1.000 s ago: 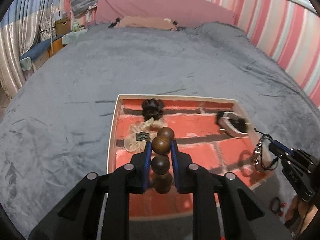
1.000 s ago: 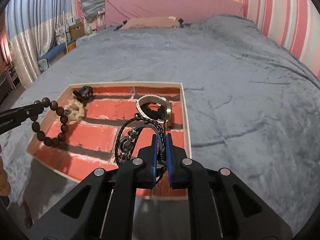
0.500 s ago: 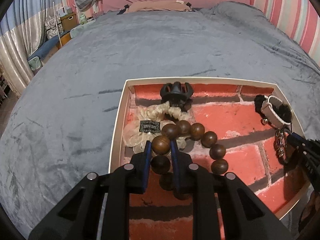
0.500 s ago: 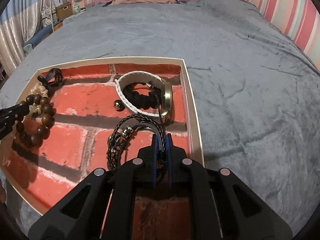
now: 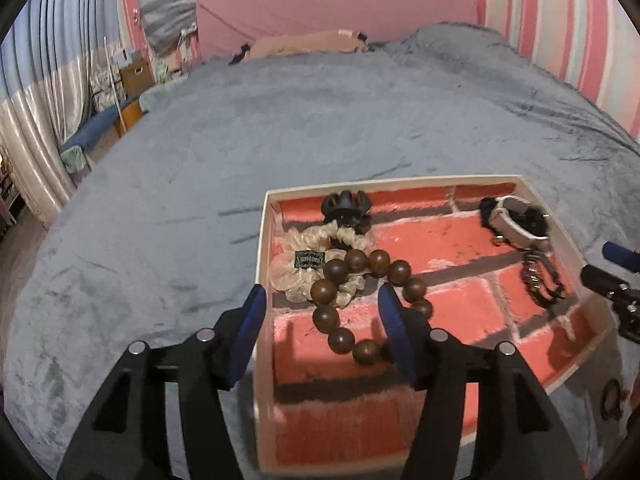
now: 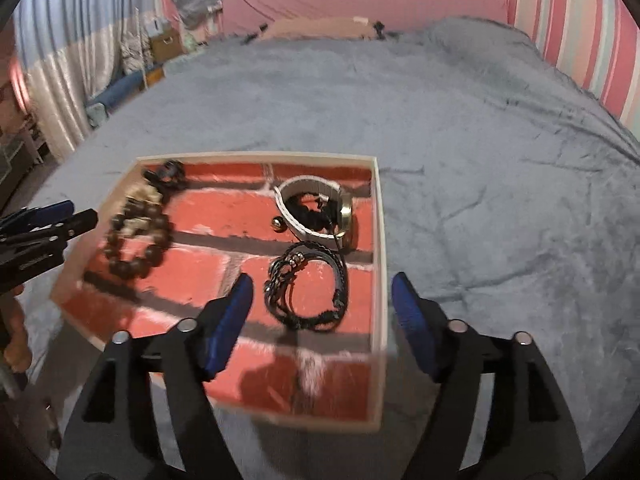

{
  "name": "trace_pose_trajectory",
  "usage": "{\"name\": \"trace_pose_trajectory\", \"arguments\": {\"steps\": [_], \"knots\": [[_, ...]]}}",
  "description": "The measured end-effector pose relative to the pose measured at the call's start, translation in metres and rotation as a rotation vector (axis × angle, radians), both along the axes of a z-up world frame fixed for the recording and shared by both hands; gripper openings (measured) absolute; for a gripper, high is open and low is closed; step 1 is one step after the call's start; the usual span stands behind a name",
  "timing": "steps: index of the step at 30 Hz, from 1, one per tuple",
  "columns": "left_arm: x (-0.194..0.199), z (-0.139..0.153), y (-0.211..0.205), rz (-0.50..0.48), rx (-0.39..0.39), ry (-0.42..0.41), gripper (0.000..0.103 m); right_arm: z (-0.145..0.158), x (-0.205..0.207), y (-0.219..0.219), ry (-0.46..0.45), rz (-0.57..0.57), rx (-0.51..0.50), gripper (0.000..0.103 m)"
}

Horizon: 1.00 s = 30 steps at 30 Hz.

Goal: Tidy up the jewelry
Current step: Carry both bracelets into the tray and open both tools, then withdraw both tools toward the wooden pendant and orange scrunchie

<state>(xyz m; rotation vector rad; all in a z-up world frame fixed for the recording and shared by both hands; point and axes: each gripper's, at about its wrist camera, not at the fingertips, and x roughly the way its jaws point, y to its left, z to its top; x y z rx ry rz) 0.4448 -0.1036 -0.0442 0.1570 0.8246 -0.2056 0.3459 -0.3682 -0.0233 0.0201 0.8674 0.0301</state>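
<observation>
The left hand-held gripper (image 5: 320, 312) is opening, jaws spread and pinching nothing; the bead bracelet (image 5: 370, 300) lies loose between them on the tray (image 5: 262, 264) floor, near the tray's left edge, partly over a scrunchie (image 5: 308, 256). A black claw clip (image 5: 347, 210) sits at the far-left corner. The right hand-held gripper (image 6: 322, 304) is also opening, empty, with the cord bracelet (image 6: 310, 288) lying flat between its jaws beside the tray's right wall. A white cuff (image 6: 308, 208) rests toward the far-right corner. The tray lies on the bed (image 6: 480, 160), whose grey blanket spreads wide on every side.
</observation>
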Motion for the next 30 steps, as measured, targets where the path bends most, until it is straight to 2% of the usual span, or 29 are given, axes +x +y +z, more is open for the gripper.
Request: {"name": "trace_pose_trajectory", "arguments": {"steps": [4, 7, 14, 21, 25, 30], "knots": [[-0.033, 0.032, 0.018, -0.001, -0.054, -0.062, 0.074, 0.032, -0.039, -0.009, -0.067, -0.008, -0.001, 0.085], [-0.063, 0.054, 0.032, -0.001, -0.074, -0.098, 0.081, 0.05, -0.075, -0.015, -0.11, -0.024, -0.018, 0.089], [-0.128, 0.079, 0.064, 0.004, -0.064, -0.159, 0.085, 0.06, -0.148, -0.022, -0.163, -0.098, -0.089, 0.092], [-0.182, 0.07, 0.079, 0.012, -0.051, -0.179, 0.085, 0.047, -0.196, -0.012, -0.193, -0.16, -0.158, 0.092], [-0.203, 0.057, 0.087, 0.022, -0.068, -0.152, 0.086, 0.042, -0.217, -0.012, -0.204, -0.195, -0.149, 0.092], [-0.228, 0.035, 0.088, 0.025, -0.066, -0.127, 0.086, 0.025, -0.23, -0.014, -0.174, -0.226, -0.163, 0.092]]}}
